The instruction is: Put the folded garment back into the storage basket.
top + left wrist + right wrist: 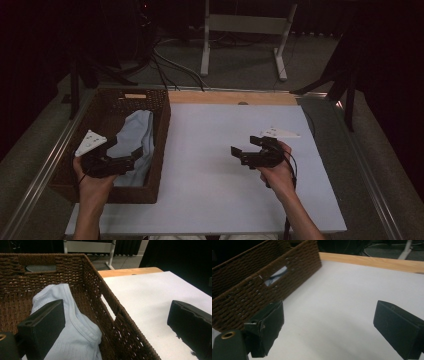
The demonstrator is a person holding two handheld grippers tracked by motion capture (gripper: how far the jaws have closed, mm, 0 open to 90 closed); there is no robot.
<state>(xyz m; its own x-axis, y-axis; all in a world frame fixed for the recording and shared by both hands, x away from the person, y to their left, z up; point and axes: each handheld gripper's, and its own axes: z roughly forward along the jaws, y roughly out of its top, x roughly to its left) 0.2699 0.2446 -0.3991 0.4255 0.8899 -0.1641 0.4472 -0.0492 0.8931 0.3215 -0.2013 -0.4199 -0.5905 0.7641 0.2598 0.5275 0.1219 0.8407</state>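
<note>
Your left claw (131, 159) hangs over a rectangular basket of dark brown woven cord (161, 125), coarse and ribbed, with a slot handle cut into its end wall. Under and just ahead of that claw lies a pale blue, soft knit garment with a stitched rib hem (136, 137), crumpled along the basket's floor and running away from you. In the left gripper view the claw (116, 326) stands wide open: one matt black, blocky jaw sits above the garment (75, 332) inside the basket (110, 302), the other out beyond the near wall, over the flat white surface (150, 300), so the woven wall runs up between the two. Whether the inner jaw touches the cloth you cannot tell; nothing is pinched.

Your right claw (242, 155) is well to the side of the basket, pointing toward it. In the right gripper view it (327, 327) is spread wide and empty, bare smooth surface (342, 290) between its jaws, with the basket (262, 290) ahead of its left jaw. A strip of light wood (232, 97) edges the surface's far side.
</note>
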